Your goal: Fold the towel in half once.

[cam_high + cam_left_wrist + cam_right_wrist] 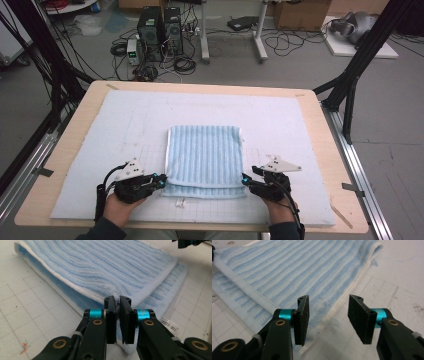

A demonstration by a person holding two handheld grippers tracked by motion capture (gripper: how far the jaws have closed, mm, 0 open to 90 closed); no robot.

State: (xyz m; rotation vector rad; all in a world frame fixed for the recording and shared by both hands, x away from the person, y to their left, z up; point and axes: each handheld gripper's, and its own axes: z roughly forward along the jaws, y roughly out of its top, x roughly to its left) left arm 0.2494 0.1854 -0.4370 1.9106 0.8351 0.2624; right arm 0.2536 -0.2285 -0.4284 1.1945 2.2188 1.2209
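**Folded towel pinched at one corner, free at the other**

The worktop (75, 130) carries a pale foam mat (125, 115) ruled with a faint grid, and on it lies the blue striped towel (205, 150), folded over so that its upper layer stops short of the lower one on the person's side. The towel sits between the two claws: just right of the left claw (162, 178) and just left of the right claw (245, 178).

The left claw (117, 302) has its jaws drawn narrow, with the white-hemmed corner of the towel's upper layer nipped between the pads. The right claw (328, 312) stands moderately wide, its jaws straddling the towel's side edge with no pad pressing on the cloth.

The towel looks light, soft and limp; it will likely sag and drape from wherever it is lifted, and a single layer may slide off the one beneath. The stitched hem at the corners seems the firmest place to take hold, one corner per claw, so the layer rises evenly.

The high view gives the towel's whole outline and how the claws flank it. The left gripper view adds the pinch itself and a small barcode label (170, 324) just right of that claw. The right gripper view reveals the gap between pads and hem.
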